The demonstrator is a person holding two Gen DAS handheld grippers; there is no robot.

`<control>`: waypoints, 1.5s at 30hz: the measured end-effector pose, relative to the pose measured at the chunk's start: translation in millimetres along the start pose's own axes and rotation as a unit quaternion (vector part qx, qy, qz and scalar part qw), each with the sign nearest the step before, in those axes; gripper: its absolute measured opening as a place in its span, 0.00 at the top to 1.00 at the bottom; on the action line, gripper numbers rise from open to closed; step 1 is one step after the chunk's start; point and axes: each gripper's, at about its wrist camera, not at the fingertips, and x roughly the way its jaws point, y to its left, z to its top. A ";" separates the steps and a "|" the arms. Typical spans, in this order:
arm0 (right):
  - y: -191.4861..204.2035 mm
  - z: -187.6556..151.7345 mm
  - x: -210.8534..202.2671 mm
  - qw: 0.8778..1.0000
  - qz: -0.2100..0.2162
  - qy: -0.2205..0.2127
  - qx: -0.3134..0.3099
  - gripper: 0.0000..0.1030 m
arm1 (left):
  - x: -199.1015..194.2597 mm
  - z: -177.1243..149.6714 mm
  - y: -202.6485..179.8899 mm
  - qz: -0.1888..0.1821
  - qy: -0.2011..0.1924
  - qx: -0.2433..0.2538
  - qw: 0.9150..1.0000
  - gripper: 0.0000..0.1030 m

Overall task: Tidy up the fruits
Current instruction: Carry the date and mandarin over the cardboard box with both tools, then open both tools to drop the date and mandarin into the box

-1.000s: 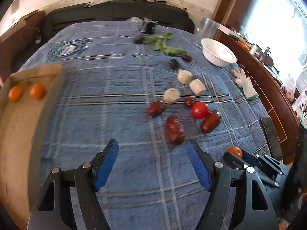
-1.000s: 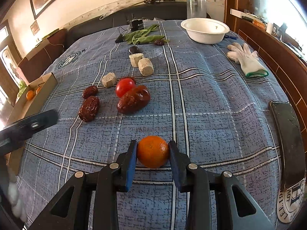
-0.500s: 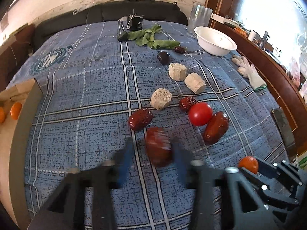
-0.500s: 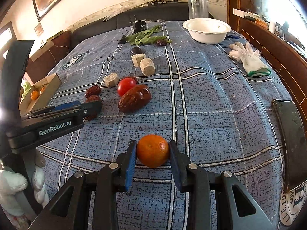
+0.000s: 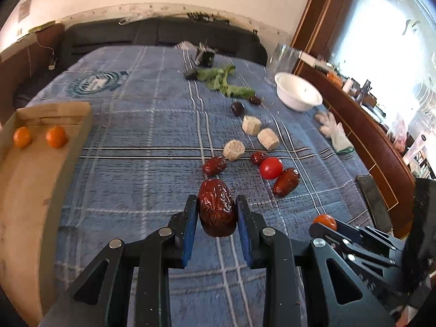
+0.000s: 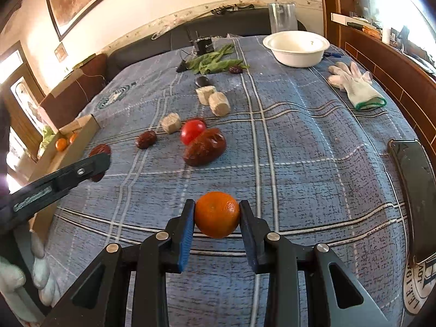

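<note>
Left wrist view: your left gripper (image 5: 216, 212) has just been closing and its blue pads are now clamped on a big wrinkled red date (image 5: 217, 207), held clear of the blue plaid blanket (image 5: 141, 169). Using the cherry tomato (image 5: 271, 167) as the landmark: a second large date (image 5: 286, 181) lies just beside it on the near right, a small date (image 5: 259, 157) touches its far left side, and another date (image 5: 214, 165) sits a bit further left. Three beige cylinder chunks (image 5: 252, 125) run in a line beyond the tomato, with the white bowl (image 5: 298, 95) well past them. Way off to the tomato's left is the cardboard box (image 5: 30, 179) with two small oranges (image 5: 56, 136) inside.

Right wrist view: your right gripper (image 6: 217, 215) is squeezed on a mandarin orange (image 6: 217, 214), nearer to you than the tomato. A white glove (image 6: 354, 84) lies far right of the tomato.
</note>
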 end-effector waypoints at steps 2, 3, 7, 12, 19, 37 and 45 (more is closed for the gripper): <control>6.8 0.5 -2.8 1.000 0.008 -0.003 -0.003 0.66 | -15.6 -4.4 6.6 0.006 -0.015 -0.003 1.000 0.74; 11.8 0.4 -4.5 1.000 0.010 -0.005 -0.007 0.66 | -23.4 -6.5 11.6 0.009 -0.021 -0.006 1.000 0.74; 34.7 -1.1 -10.1 0.999 0.020 -0.010 -0.027 0.66 | -48.0 -12.0 36.3 0.020 -0.035 -0.029 0.999 0.74; 63.8 0.3 -11.9 0.998 0.037 -0.009 -0.054 0.66 | -76.6 -16.2 72.9 0.041 -0.049 -0.059 0.996 0.74; 130.9 18.5 -5.8 0.990 0.081 -0.004 -0.113 0.66 | -111.3 -4.8 136.4 0.095 -0.065 -0.088 0.990 0.74; 298.6 60.8 111.2 0.966 0.117 0.036 -0.228 0.65 | -33.8 50.7 273.8 0.153 0.067 -0.148 0.975 0.73; 314.4 62.3 154.1 0.961 0.103 0.069 -0.246 0.65 | -18.5 53.3 289.1 0.142 0.085 -0.174 0.971 0.73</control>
